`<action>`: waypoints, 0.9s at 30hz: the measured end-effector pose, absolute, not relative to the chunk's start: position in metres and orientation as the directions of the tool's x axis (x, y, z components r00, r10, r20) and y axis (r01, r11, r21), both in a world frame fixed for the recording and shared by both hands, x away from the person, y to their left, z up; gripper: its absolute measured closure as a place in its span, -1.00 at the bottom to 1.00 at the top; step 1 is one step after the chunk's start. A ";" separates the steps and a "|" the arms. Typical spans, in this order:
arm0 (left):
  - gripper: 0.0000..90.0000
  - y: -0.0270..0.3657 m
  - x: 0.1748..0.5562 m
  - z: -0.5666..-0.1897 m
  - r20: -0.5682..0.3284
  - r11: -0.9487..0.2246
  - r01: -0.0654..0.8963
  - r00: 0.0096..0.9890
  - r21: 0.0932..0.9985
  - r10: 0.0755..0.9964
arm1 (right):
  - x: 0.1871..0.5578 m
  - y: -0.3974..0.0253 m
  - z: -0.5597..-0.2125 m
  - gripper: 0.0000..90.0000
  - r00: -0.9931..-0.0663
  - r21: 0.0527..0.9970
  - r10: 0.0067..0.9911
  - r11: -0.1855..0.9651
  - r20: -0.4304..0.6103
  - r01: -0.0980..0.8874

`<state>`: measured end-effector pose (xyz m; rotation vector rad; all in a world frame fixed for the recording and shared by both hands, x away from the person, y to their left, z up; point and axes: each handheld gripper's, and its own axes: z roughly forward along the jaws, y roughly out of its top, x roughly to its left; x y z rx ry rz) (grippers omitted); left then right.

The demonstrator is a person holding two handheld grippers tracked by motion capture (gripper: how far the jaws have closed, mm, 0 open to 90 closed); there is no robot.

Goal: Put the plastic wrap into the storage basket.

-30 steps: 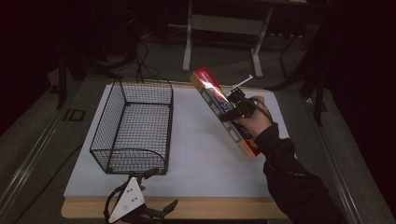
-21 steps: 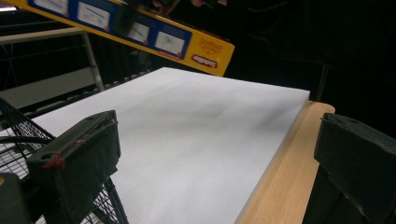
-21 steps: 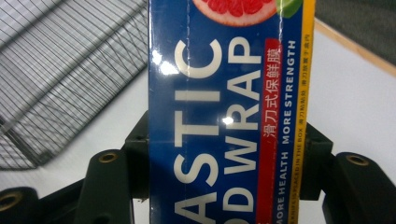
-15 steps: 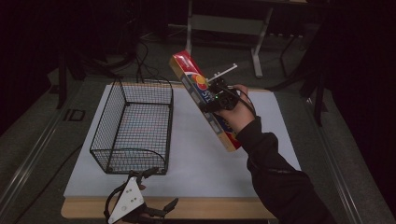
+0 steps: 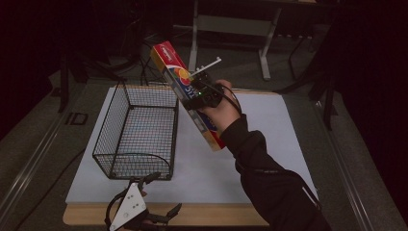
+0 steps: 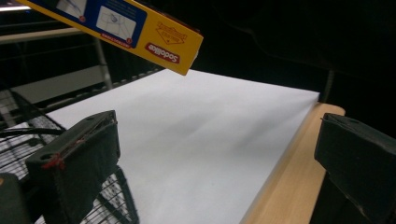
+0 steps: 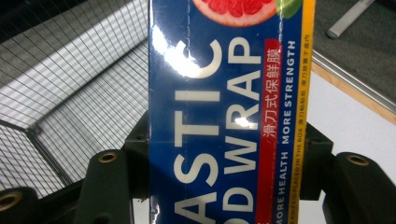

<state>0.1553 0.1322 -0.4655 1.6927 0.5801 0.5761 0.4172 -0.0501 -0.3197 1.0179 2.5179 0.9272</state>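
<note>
Dark room all around, white sheet (image 5: 269,139) spread over a wooden table (image 5: 216,221) with the near edge showing bare wood. Nearest in the high view, at that near edge: left gripper (image 5: 153,199), jaws spread wide apart, holding nothing, resting low by the table's front. Seen along those jaws in the left gripper view: open white sheet between them, a corner of the wire basket (image 6: 116,205) at lower left, and the yellow end of the box (image 6: 173,46) hanging overhead. Farther in, left of centre: black wire basket (image 5: 137,132) standing upright on the sheet. Just right of it and lifted clear of the table: plastic wrap box (image 5: 180,77), long and slanted, upper end over the basket's far right corner. Clamped around its middle: right gripper (image 5: 199,94), jaws pressed on both sides of the box (image 7: 224,116). Beyond, dim floor and grey table legs (image 5: 262,48).
</note>
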 end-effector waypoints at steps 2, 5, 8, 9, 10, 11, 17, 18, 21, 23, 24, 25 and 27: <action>-1.00 0.132 0.154 -0.465 0.072 -0.182 0.067 0.747 0.981 0.661 | 0.416 -0.042 -0.318 -0.11 -0.720 0.658 0.694 0.548 -0.012 0.517; -1.00 0.130 0.152 -0.465 0.097 -0.200 0.054 0.735 0.978 0.671 | 0.414 -0.028 -0.316 -0.11 -0.724 0.677 0.690 0.531 0.003 0.509; -1.00 0.130 0.152 -0.466 0.092 -0.199 0.060 0.734 0.978 0.672 | 0.413 -0.020 -0.315 -0.11 -0.725 0.686 0.689 0.523 0.009 0.506; -1.00 0.131 0.153 -0.467 0.085 -0.196 0.065 0.736 0.978 0.671 | 0.411 -0.011 -0.315 -0.11 -0.729 0.698 0.684 0.514 0.018 0.499; -1.00 0.131 0.153 -0.467 0.081 -0.193 0.068 0.736 0.979 0.672 | 0.410 -0.006 -0.315 -0.11 -0.731 0.704 0.682 0.509 0.021 0.495; -1.00 0.131 0.153 -0.467 0.077 -0.190 0.070 0.737 0.979 0.671 | 0.409 -0.001 -0.315 -0.11 -0.733 0.710 0.680 0.506 0.021 0.490; -1.00 0.132 0.152 -0.467 0.080 -0.187 0.065 0.737 0.980 0.671 | 0.408 0.026 -0.314 -0.11 -0.739 0.746 0.671 0.467 0.049 0.474; -1.00 0.132 0.151 -0.467 0.079 -0.187 0.064 0.741 0.980 0.667 | 0.408 0.031 -0.314 -0.11 -0.740 0.751 0.671 0.465 0.048 0.469; -1.00 0.132 0.150 -0.466 0.087 -0.190 0.057 0.740 0.980 0.667 | 0.408 0.041 -0.314 -0.11 -0.743 0.759 0.668 0.460 0.046 0.461; -1.00 0.132 0.150 -0.467 0.083 -0.186 0.058 0.739 0.981 0.668 | 0.409 0.051 -0.315 -0.11 -0.741 0.769 0.669 0.446 0.054 0.458; -1.00 0.133 0.150 -0.467 0.081 -0.185 0.060 0.741 0.981 0.667 | 0.409 0.055 -0.316 -0.11 -0.743 0.774 0.666 0.439 0.061 0.457; -1.00 0.133 0.150 -0.467 0.081 -0.187 0.061 0.739 0.981 0.669 | 0.409 0.058 -0.318 -0.11 -0.741 0.777 0.667 0.429 0.072 0.461; -1.00 0.134 0.150 -0.467 0.083 -0.190 0.061 0.739 0.980 0.668 | 0.410 0.064 -0.322 -0.11 -0.739 0.785 0.668 0.415 0.080 0.460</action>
